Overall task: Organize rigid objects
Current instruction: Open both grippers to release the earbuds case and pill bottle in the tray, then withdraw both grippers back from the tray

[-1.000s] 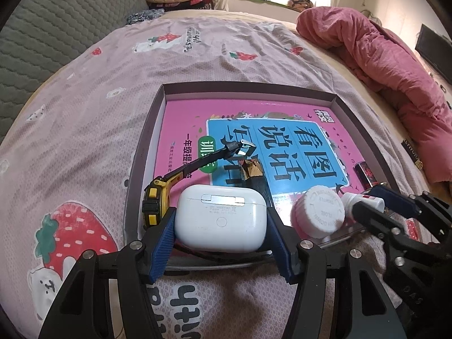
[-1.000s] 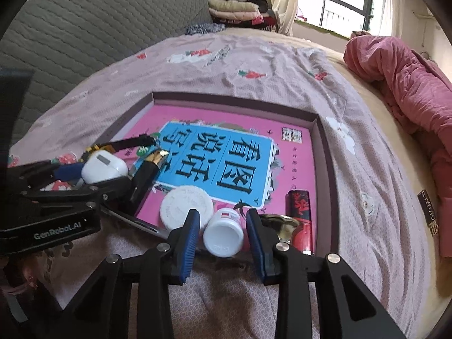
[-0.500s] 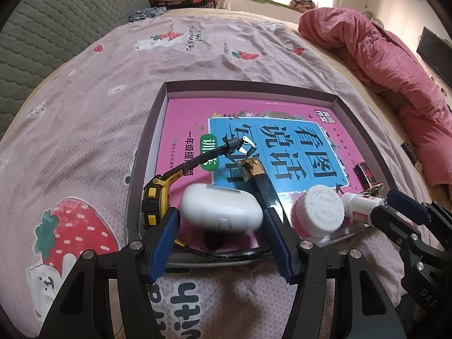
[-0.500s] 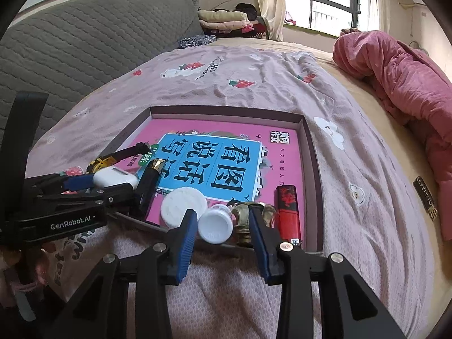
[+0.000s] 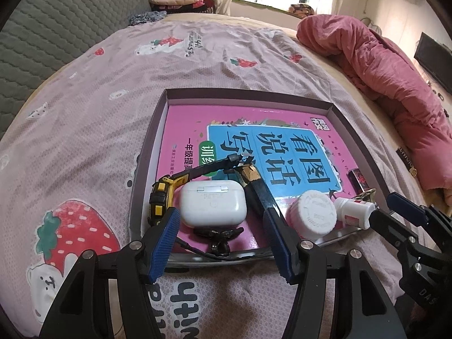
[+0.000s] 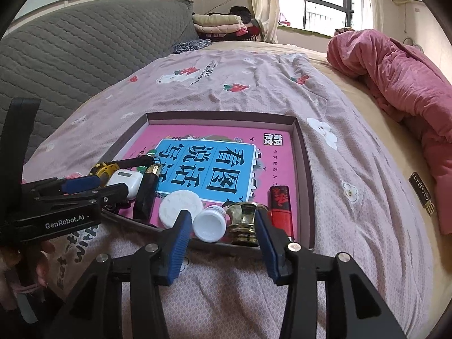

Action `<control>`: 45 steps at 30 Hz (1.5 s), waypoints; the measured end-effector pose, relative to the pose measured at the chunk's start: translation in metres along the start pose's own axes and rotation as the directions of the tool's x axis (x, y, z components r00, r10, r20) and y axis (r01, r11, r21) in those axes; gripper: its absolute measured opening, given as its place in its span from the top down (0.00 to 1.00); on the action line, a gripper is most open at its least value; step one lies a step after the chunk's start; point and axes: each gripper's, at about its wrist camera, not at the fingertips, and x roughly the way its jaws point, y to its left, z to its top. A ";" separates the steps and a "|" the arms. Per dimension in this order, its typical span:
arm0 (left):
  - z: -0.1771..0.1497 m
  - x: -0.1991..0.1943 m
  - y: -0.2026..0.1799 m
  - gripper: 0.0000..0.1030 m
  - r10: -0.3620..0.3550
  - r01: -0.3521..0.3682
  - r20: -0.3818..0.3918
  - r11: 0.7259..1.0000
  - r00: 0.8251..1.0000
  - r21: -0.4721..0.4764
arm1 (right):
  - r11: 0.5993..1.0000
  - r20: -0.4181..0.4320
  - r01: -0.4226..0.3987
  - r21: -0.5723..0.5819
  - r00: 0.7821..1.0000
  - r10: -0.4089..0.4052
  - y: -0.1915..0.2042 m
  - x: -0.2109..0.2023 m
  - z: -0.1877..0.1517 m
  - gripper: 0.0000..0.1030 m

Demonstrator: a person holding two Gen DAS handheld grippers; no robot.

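Bed [image 5: 93, 118] w/ strawberry-print sheet, grey quilted headboard [image 6: 70, 56], window behind. Tray [image 6: 306, 169] on bed held earbud case [image 5: 213, 206], small white bottle [image 6: 210, 223]. Left hand-held gripper [image 5: 223, 243] stood open, empty; right hand-held gripper [image 6: 223, 243] opening, clear of bottle.

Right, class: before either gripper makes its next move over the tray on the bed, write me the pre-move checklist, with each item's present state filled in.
1. Left gripper clear of the white earbud case: ok, the case lies in the tray, pads apart from it.
2. Right gripper free of the small white bottle: ok, jaws opening, bottle lying on its side between them, untouched.
3. Brass knob clear of the right gripper: cannot tell, it sits close by the right finger.
4. All items inside the tray: ok.
5. Red lighter undisturbed at the tray's right wall: ok.
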 end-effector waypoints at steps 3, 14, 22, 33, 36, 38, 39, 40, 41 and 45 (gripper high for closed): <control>0.000 -0.003 0.001 0.39 -0.007 0.007 0.008 1.000 1.000 -0.004 | 1.000 0.002 0.001 -0.001 1.000 -0.001 0.000 -0.001 -0.001 0.55; -0.002 -0.019 0.001 0.38 -0.026 0.027 0.047 0.999 0.999 -0.016 | 1.000 0.001 0.002 -0.005 1.000 -0.002 0.004 -0.005 -0.003 0.55; -0.003 -0.030 -0.001 0.37 -0.033 0.034 0.064 0.999 0.997 -0.011 | 1.000 0.016 0.001 -0.006 1.000 -0.001 0.006 -0.012 -0.003 0.54; -0.006 -0.050 -0.008 0.37 -0.037 0.037 0.091 0.999 0.995 0.005 | 1.000 0.063 0.007 -0.001 0.998 -0.007 0.009 -0.029 -0.001 0.44; -0.010 -0.055 -0.010 0.37 -0.030 0.030 0.092 1.000 0.995 0.002 | 1.000 0.066 0.009 -0.003 0.998 -0.009 0.010 -0.032 -0.003 0.44; -0.013 -0.057 -0.011 0.37 -0.027 0.027 0.090 1.000 0.996 0.006 | 1.000 0.073 0.014 -0.002 0.997 -0.014 0.010 -0.035 -0.004 0.44; -0.015 -0.059 -0.012 0.36 -0.026 0.025 0.089 1.000 0.996 0.009 | 1.000 0.074 0.013 0.000 0.997 -0.013 0.010 -0.036 -0.004 0.44; -0.017 -0.060 -0.013 0.36 -0.024 0.023 0.089 1.000 0.996 0.014 | 1.000 0.075 0.014 0.002 0.997 -0.014 0.010 -0.037 -0.004 0.44; -0.018 -0.061 -0.013 0.36 -0.021 0.020 0.088 1.000 0.996 0.017 | 1.000 0.078 0.015 0.004 0.997 -0.015 0.009 -0.039 -0.005 0.44; -0.023 -0.068 -0.015 0.32 -0.021 0.019 0.090 1.000 0.996 0.022 | 1.000 0.087 0.013 0.007 0.996 -0.014 0.009 -0.046 -0.009 0.44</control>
